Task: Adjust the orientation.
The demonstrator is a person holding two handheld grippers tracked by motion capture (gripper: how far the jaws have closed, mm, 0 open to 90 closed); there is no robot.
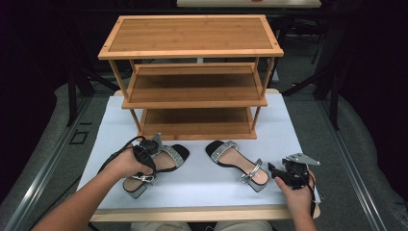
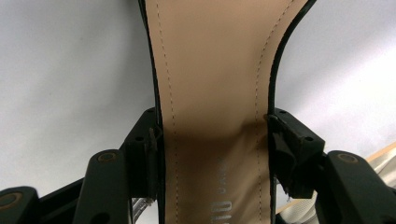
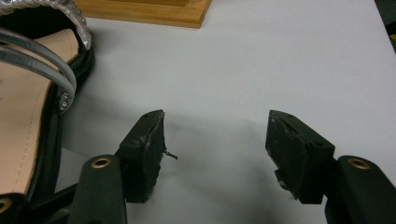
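Note:
Two black sandals with tan insoles and silver straps lie on the white table. My left gripper (image 1: 155,150) is shut across the narrow waist of the left sandal (image 1: 176,155). In the left gripper view its jaws press both edges of that sandal's insole (image 2: 212,70), and the left gripper (image 2: 215,149) sits over it. The right sandal (image 1: 235,162) lies free, toe pointing toward the rack. My right gripper (image 1: 273,172) stands open just right of its heel. In the right gripper view the right gripper (image 3: 215,144) has only bare table between its jaws, with the right sandal (image 3: 23,116) at the left.
A three-tier wooden shoe rack (image 1: 192,53) stands at the back middle of the table (image 1: 202,192), its shelves bare; its base corner (image 3: 149,11) shows in the right gripper view. The table's front edge lies close behind both hands.

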